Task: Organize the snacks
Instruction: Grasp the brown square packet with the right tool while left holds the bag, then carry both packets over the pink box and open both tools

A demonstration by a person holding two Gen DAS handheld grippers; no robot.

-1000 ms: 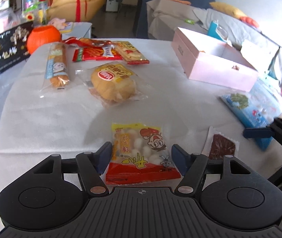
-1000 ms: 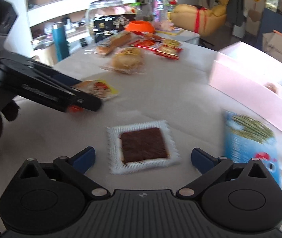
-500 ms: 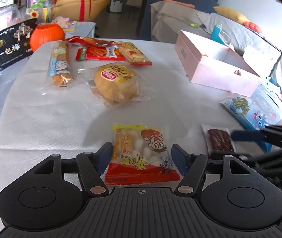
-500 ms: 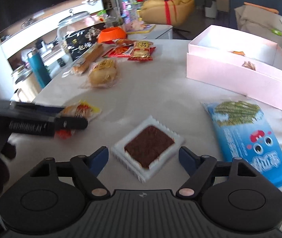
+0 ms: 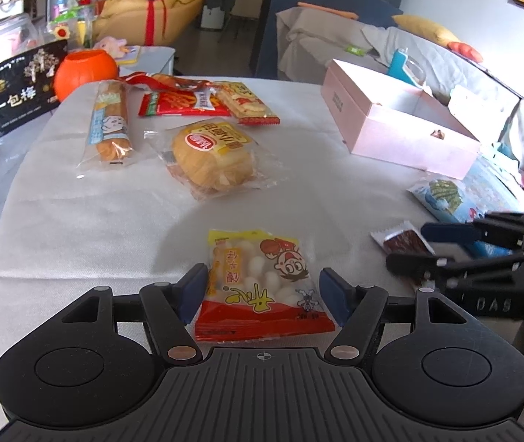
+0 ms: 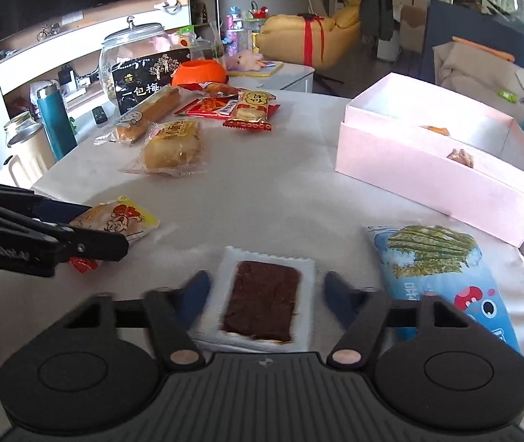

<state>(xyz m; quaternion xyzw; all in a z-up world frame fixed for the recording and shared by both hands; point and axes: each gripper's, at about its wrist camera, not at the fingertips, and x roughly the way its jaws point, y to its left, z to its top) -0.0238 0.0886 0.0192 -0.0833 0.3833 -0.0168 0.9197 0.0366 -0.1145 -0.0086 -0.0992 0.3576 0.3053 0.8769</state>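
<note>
tablecloth (image 5: 77,221): matt white cloth (creased) | snack packets (image 5: 262,287): glossy plastic film

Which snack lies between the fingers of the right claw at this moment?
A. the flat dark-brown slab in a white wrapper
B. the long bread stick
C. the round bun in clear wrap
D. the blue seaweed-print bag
A: the dark slab packet sits between the closing fingers of the right claw, while the blue bag lies off to its right.

A white-clothed table (image 5: 77,221) carries wrapped snacks. A pink box (image 6: 439,169) sits by its right edge. A blue packet (image 6: 446,276) lies at the near right corner.
</note>
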